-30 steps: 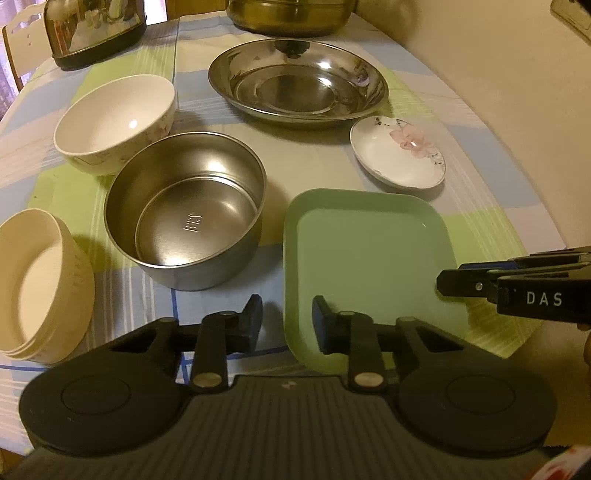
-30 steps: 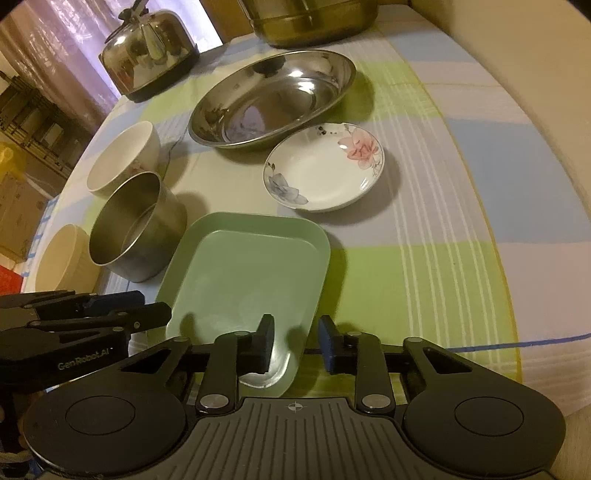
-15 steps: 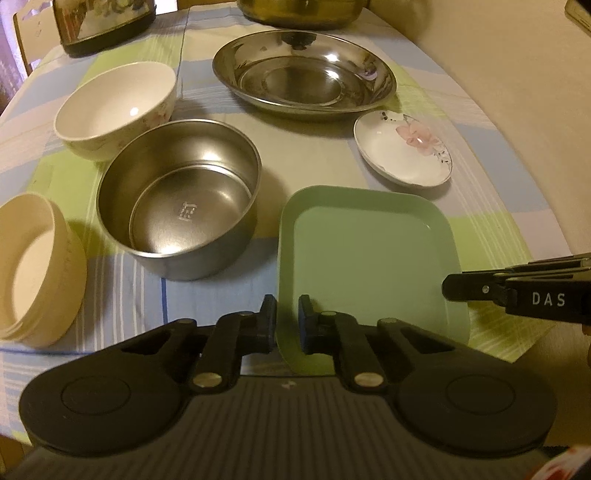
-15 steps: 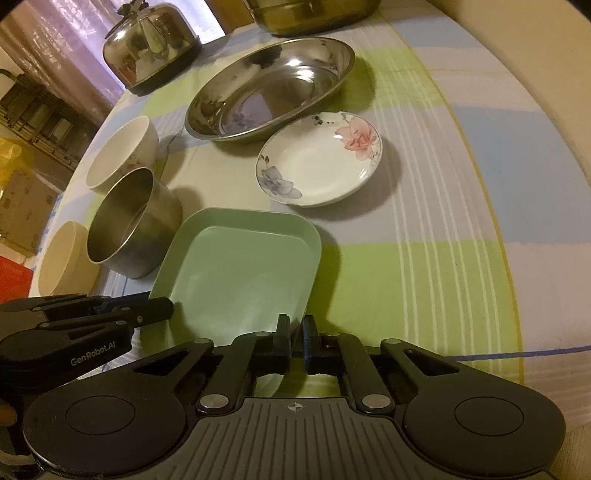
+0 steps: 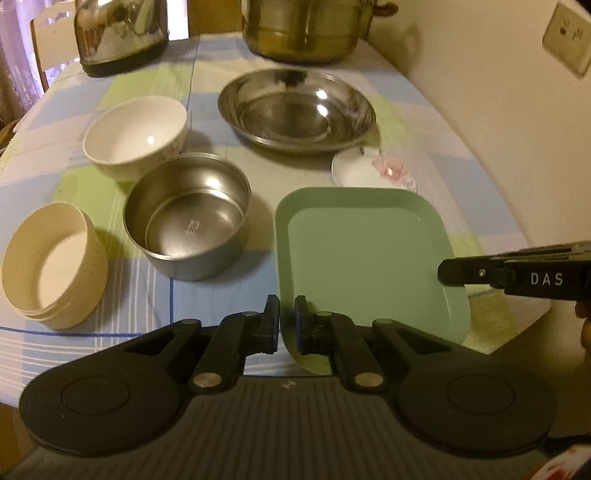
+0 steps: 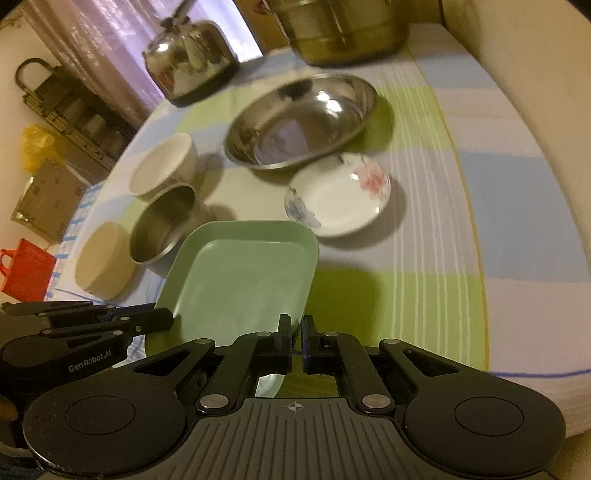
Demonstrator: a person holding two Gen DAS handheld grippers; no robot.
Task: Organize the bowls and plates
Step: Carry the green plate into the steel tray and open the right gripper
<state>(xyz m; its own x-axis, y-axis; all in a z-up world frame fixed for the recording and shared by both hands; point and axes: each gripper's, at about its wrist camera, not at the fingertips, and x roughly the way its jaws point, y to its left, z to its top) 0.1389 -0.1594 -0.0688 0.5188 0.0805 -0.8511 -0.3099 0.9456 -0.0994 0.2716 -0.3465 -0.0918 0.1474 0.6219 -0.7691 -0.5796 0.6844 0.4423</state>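
A green square plate (image 5: 365,254) is lifted off the table, tilted, held by both grippers. My left gripper (image 5: 287,325) is shut on its near-left rim. My right gripper (image 6: 296,341) is shut on its near-right rim; the plate also shows in the right wrist view (image 6: 243,280). Beyond it lie a small flowered saucer (image 5: 373,171) (image 6: 340,194) and a wide steel dish (image 5: 295,109) (image 6: 301,122). To the left stand a steel bowl (image 5: 188,214) (image 6: 162,225), a white bowl (image 5: 135,134) (image 6: 162,170) and a cream bowl (image 5: 51,264) (image 6: 105,258).
A steel kettle (image 5: 120,33) (image 6: 190,72) and a large brass pot (image 5: 306,27) (image 6: 343,26) stand at the table's far side. A wall (image 5: 498,122) runs along the right. The table's near edge (image 5: 74,369) is close below the grippers.
Both grippers closed onto the green plate's near rim, then lifted it. The views rose and pulled back, showing the kettle and pot.
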